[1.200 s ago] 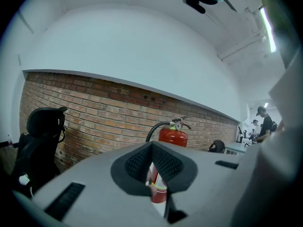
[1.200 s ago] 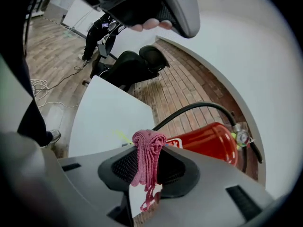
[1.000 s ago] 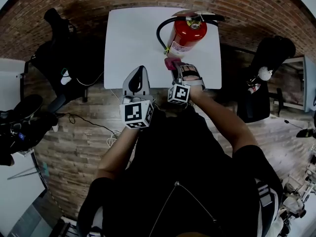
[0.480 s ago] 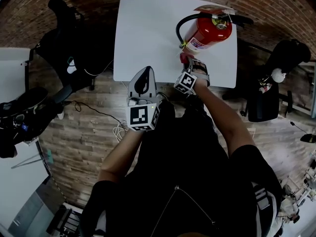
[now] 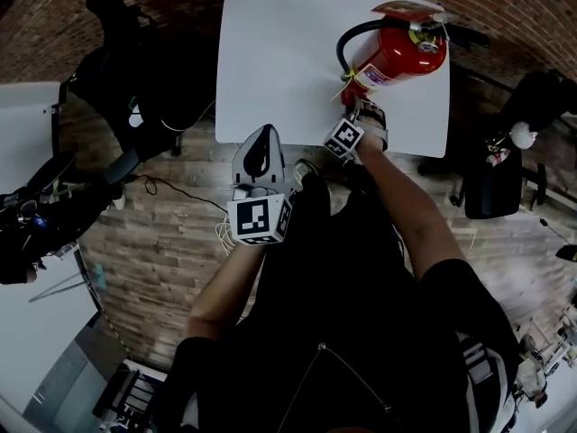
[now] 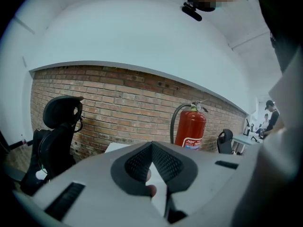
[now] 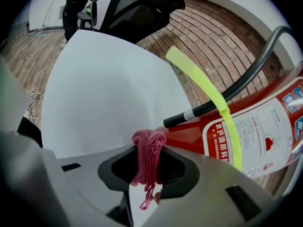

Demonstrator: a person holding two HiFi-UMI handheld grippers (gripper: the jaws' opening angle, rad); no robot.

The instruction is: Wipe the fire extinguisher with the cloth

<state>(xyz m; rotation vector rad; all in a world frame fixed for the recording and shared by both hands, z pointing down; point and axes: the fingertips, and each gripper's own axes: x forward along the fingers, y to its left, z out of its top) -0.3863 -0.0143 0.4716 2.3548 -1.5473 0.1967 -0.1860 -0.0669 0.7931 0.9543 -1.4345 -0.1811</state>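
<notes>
A red fire extinguisher [image 5: 397, 57] with a black hose [image 5: 347, 43] stands upright near the right end of the white table [image 5: 279, 61]. My right gripper [image 5: 352, 111] is at its lower body, shut on a bunched pink cloth [image 7: 148, 155]. In the right gripper view the cloth lies against the red cylinder [image 7: 246, 131], beside the hose [image 7: 236, 86] and a yellow-green strap [image 7: 208, 93]. My left gripper [image 5: 259, 142] hovers at the table's near edge, shut with nothing in it. The left gripper view shows the extinguisher [image 6: 190, 129] beyond the closed jaws.
A black office chair [image 5: 117, 70] stands left of the table and another [image 5: 491, 183] to its right. Cables [image 5: 171, 197] trail over the wood floor. A brick wall [image 6: 118, 103] runs behind the table. A person [image 6: 270, 119] stands far off at the right.
The head view has swung, so the table and extinguisher now sit further right. The right gripper stays at the extinguisher's base with the cloth. The left gripper has drawn back to the table's edge.
</notes>
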